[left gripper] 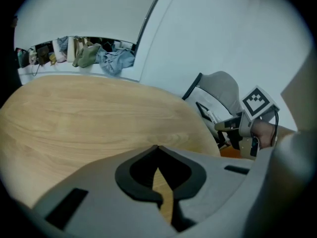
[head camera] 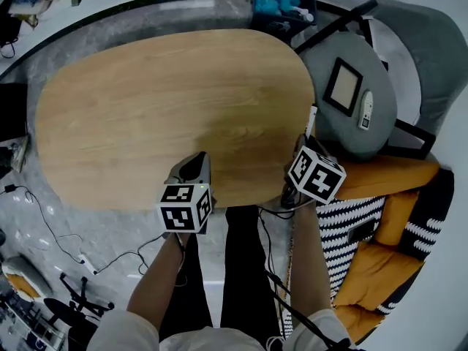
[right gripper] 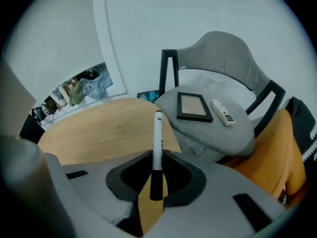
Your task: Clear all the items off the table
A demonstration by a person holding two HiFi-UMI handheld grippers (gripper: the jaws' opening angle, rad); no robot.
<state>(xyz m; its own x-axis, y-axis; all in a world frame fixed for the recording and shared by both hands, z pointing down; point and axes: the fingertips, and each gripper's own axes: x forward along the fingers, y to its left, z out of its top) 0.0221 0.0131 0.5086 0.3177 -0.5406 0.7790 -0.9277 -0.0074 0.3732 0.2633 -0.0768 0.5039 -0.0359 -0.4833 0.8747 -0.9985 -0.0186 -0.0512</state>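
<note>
The oval wooden table [head camera: 168, 108] has a bare top. My right gripper [head camera: 302, 146] hangs over its right edge, shut on a white marker pen [right gripper: 157, 133] with a black cap; the pen sticks out past the fingertips toward the grey chair [right gripper: 218, 138]. On the chair seat [head camera: 329, 57] lie a black picture frame [head camera: 342, 86] and a white remote [head camera: 366, 111]. My left gripper [head camera: 196, 159] is over the table's near edge, its jaws shut [left gripper: 157, 148] with nothing between them.
A dark box with blue items [head camera: 284, 6] stands past the table's far right. Orange and striped cushions [head camera: 387, 178] lie to the right of the chair. Cables [head camera: 73, 254] run over the floor at the left. The person's legs are below the table's near edge.
</note>
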